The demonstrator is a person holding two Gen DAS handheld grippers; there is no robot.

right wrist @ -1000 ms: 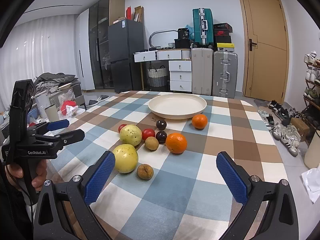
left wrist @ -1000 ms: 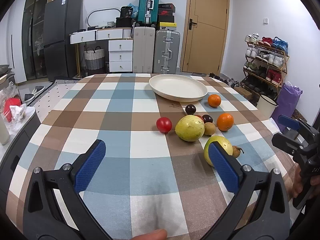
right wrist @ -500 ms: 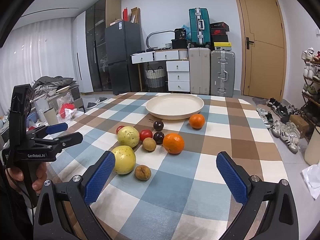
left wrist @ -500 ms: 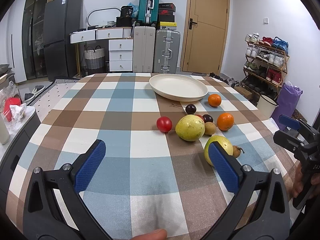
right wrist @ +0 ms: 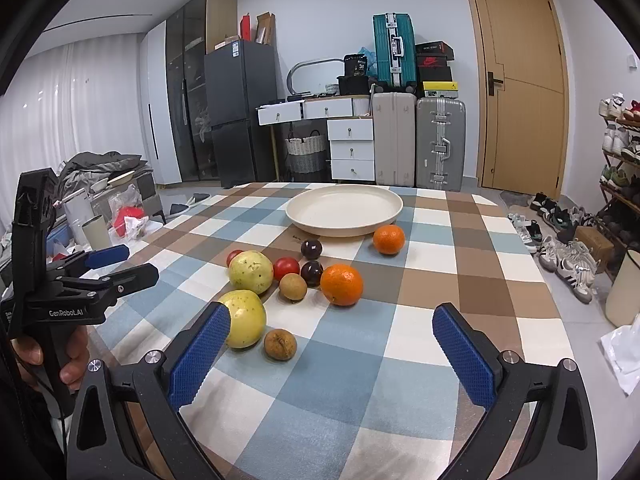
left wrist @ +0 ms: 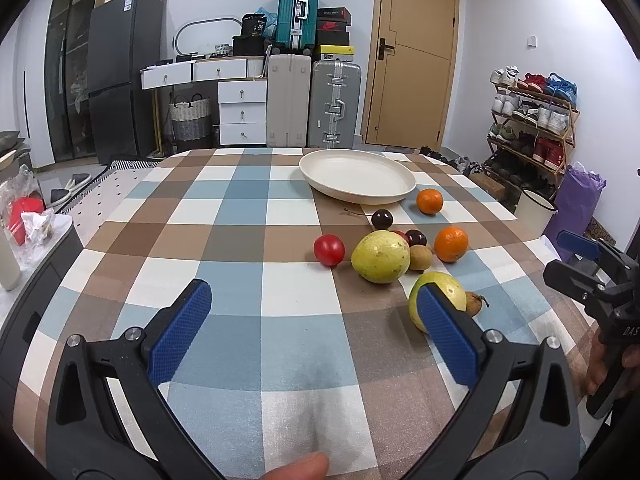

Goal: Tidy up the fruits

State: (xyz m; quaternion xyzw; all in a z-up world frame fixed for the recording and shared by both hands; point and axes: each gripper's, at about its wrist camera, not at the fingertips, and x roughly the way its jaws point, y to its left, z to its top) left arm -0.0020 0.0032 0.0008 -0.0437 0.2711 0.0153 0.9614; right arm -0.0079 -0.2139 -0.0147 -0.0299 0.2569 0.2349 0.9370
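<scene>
Checked cloth table (right wrist: pixel 460 280) carries all fruit, ahead of both tools. We see the left gripper (left wrist: pixel 312 332) wide open, empty, nearest guava (left wrist: pixel 444 294) just behind its right finger. Right gripper (right wrist: pixel 332 344) also spread open, holding nothing; the same guava (right wrist: pixel 248 320) sits beside its left finger, brown longan (right wrist: pixel 280 344) just past it. We count two guavas, second guava (right wrist: pixel 251 272) further back; two oranges, near orange (right wrist: pixel 342 284) and far orange (right wrist: pixel 389 239); two red tomatoes; two dark plums; two longans. Cream plate (right wrist: pixel 344 210) is empty, behind the fruit, far orange close to its rim. Both tools are held low over the near table edge, pointing forward, a hand (right wrist: pixel 52 360) gripping the left handle.
</scene>
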